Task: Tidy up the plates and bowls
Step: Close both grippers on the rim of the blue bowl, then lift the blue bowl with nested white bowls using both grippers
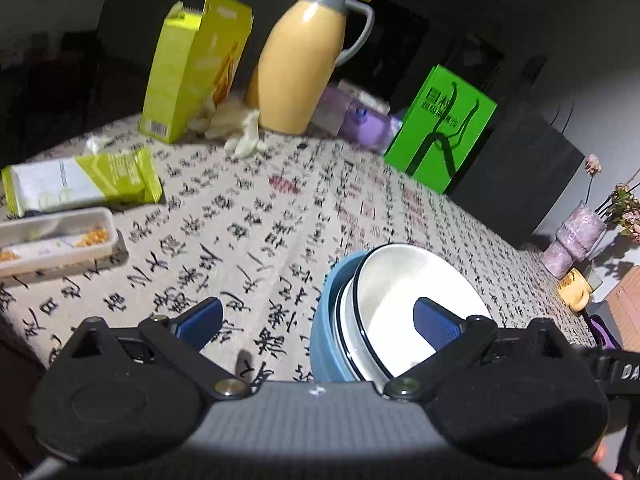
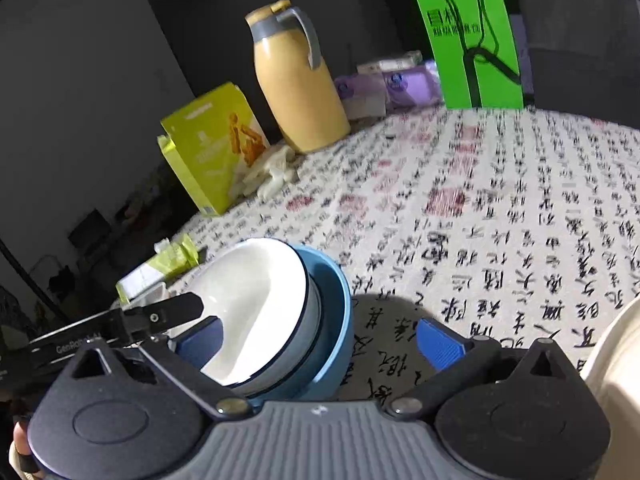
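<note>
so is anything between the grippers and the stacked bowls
Nothing visible. The white bowl sits nested in the blue bowl, and both the left gripper and right gripper are open right at the stack, a finger of each showing over the white bowl.

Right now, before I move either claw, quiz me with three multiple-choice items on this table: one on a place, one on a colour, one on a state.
1. Where does the white bowl sit?
A. Nested in the blue bowl
B. Beside the green bag
C. On the white tray

2. What colour is the thermos jug?
A. Red
B. Yellow with a grey top
C. Black

3. How does the left claw stand?
A. Shut on the jug
B. Shut on the tray
C. Open

Answers: 1 A, the blue rim rings the white bowl in both views. 2 B, yellow body, grey collar and handle. 3 C, its blue pads stand wide apart, nothing gripped.
</note>
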Available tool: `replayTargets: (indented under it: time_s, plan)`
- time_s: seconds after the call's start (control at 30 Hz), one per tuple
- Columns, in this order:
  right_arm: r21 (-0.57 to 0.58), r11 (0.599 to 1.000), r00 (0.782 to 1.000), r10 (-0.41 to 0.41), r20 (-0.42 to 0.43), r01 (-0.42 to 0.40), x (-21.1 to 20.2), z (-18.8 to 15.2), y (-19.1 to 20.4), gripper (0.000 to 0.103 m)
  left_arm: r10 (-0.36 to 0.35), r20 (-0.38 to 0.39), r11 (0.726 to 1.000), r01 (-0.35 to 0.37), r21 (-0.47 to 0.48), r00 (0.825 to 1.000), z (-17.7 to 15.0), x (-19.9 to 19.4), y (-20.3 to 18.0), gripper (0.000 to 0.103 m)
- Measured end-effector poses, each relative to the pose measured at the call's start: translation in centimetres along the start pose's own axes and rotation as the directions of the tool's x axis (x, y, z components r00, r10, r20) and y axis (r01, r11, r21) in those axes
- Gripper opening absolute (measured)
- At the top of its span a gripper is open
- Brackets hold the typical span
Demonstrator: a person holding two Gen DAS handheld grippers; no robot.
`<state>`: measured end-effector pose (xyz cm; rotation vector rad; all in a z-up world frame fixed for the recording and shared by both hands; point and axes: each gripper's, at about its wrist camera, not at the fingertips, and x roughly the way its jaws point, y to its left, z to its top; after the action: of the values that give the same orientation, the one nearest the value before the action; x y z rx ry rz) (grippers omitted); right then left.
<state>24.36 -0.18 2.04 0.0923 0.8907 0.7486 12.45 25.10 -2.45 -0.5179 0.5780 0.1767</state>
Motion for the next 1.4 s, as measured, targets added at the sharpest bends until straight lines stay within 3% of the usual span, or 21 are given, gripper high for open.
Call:
replayTargets:
  time_s: [0.33, 0.47, 0.57, 0.73, 0.9, 1.4]
  plan:
    - [0.076, 0.997, 0.990, -0.023, -0.140, 0.034, 3.4, 0.2, -0.2, 0.086, 0.005, -0.114, 0.998, -0.011, -0.056, 0.993, 0.7, 2.5, -0.1, 0.100]
    - [0.085, 0.996, 0.987, -0.021, -0.159, 0.035, 4.1, 0.2, 0.0, 0.080, -0.006, -0.148, 0.998, -0.003, -0.063, 0.989, 0.9, 3.1, -0.3, 0.091]
    - [0.107, 0.994, 0.983, 0.008, -0.181, 0.012, 4.5, 0.2, -0.2, 0.066, -0.017, -0.176, 0.998, 0.005, -0.069, 0.984, 0.9, 3.5, -0.1, 0.077]
    - [0.118, 0.993, 0.979, 0.017, -0.205, 0.008, 5.2, 0.3, -0.1, 0.057, -0.031, -0.203, 0.996, 0.014, -0.085, 0.979, 0.9, 4.3, -0.2, 0.069]
    - [0.140, 0.990, 0.980, 0.023, -0.197, 0.005, 5.3, 0.5, -0.4, 0.050, -0.041, -0.217, 0.996, 0.021, -0.091, 0.975, 0.9, 4.6, -0.3, 0.054]
    - [0.161, 0.987, 0.982, 0.041, -0.186, -0.011, 5.4, 0.4, -0.6, 0.049, -0.073, -0.241, 0.993, 0.047, -0.113, 0.968, 0.9, 5.3, -0.6, 0.049]
